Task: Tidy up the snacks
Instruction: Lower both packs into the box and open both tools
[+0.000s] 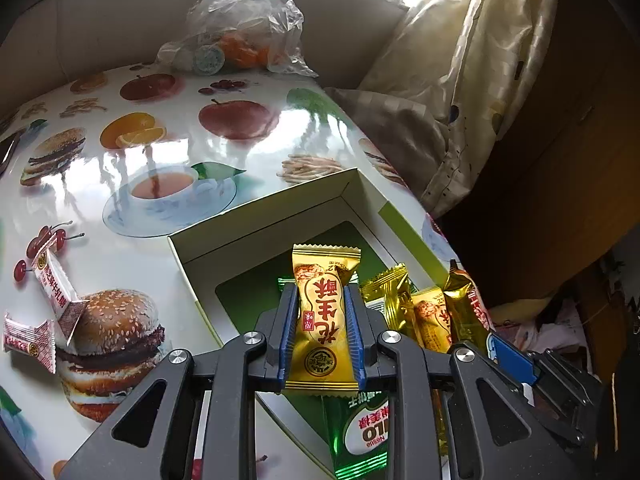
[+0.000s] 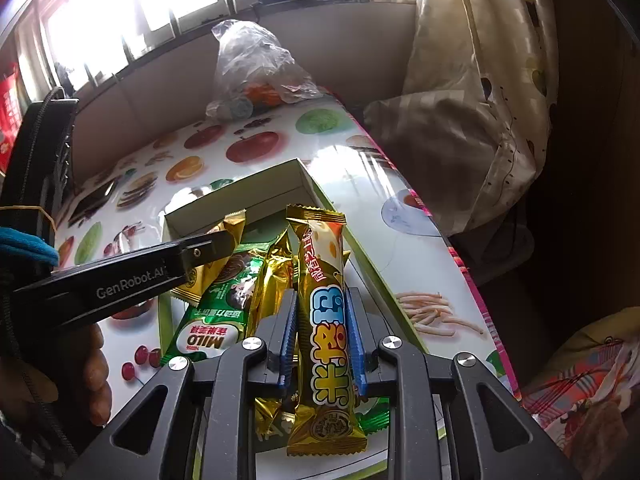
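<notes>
Item: snack sort, in progress; table w/ fruit-print cover (image 1: 168,92).

L gripper (image 1: 323,320): jaws pinching short gold wafer pack (image 1: 322,316) by its long sides; held over open box (image 1: 260,220), not yet set down.

R gripper (image 2: 322,344): jaws pinching long gold rice-bar pack (image 2: 326,312); also over the box, far tip raised above the pile.

Box contents so far: green Milo bar (image 2: 212,312); several gold packs (image 1: 404,304), approx 3–4, overlapped, exact count unclear; laid roughly lengthwise but loose, not neat.

Outstanding: 2 red-white candy packs (image 1: 44,312) on table left of box, well apart from it.

Not task stock, prob.: clear plastic bag (image 1: 244,24) w/ oranges at far table edge.

Est. progress: past halfway; 2 packs in hand to place, 2 on table to fetch; tidying rows may follow.
</notes>
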Available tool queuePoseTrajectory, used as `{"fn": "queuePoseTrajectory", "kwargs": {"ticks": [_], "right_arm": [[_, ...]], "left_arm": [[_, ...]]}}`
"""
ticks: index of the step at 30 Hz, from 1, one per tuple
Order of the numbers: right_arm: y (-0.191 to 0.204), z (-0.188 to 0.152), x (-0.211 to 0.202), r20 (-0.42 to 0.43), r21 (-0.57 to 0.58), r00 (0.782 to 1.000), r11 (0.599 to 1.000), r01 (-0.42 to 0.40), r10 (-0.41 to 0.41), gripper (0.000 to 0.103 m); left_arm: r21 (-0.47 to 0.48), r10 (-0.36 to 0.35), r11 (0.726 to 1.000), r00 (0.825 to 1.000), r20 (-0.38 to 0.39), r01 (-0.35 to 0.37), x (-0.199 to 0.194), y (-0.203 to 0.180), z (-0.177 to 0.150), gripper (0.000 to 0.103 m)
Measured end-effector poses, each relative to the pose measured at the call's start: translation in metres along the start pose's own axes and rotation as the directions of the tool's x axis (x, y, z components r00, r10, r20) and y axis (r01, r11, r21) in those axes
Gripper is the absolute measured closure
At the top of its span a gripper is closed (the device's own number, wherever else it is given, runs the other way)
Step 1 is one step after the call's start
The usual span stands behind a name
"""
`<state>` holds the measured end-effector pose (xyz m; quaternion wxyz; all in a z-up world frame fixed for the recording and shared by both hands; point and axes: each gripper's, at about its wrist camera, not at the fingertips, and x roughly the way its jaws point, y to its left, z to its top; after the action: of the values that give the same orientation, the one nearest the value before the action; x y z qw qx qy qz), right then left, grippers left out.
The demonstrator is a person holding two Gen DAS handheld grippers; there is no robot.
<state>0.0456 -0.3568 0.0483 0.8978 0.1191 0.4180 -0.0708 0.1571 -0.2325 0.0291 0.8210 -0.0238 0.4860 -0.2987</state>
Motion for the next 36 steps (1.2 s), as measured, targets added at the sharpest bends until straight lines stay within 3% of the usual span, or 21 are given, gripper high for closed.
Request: {"fn": "queuePoseTrajectory", "kwargs": {"ticks": [7, 11, 14, 36], "right_arm": [[0.000, 0.000, -0.001, 0.002, 0.003, 1.000, 1.000, 0.000, 0.000, 0.081], [0.000, 0.000, -0.001, 0.003, 0.000, 1.000, 1.000, 0.001, -0.001, 0.080], [0.000, 0.000, -0.001, 0.004, -0.002, 1.000, 1.000, -0.002, 0.002, 0.078], [0.015, -0.001, -0.018, 0.056, -0.027, 0.998, 0.999, 0.038, -0.037, 0.056]], "left_arm": [[-0.007, -0.003, 1.000, 1.000, -0.009, 0.002, 0.003, 0.001, 0.001, 0.078], [-0.011, -0.004, 1.000, 1.000, -0.012, 0.004, 0.004, 0.002, 0.000, 0.069], [-0.008, -0.002, 1.000, 1.000, -0.013, 0.002, 0.004, 0.002, -0.002, 0.069], [0.012, 0.040, 0.999, 0.997, 0.063, -0.041, -0.042, 0.005, -0.010, 0.067]]}}
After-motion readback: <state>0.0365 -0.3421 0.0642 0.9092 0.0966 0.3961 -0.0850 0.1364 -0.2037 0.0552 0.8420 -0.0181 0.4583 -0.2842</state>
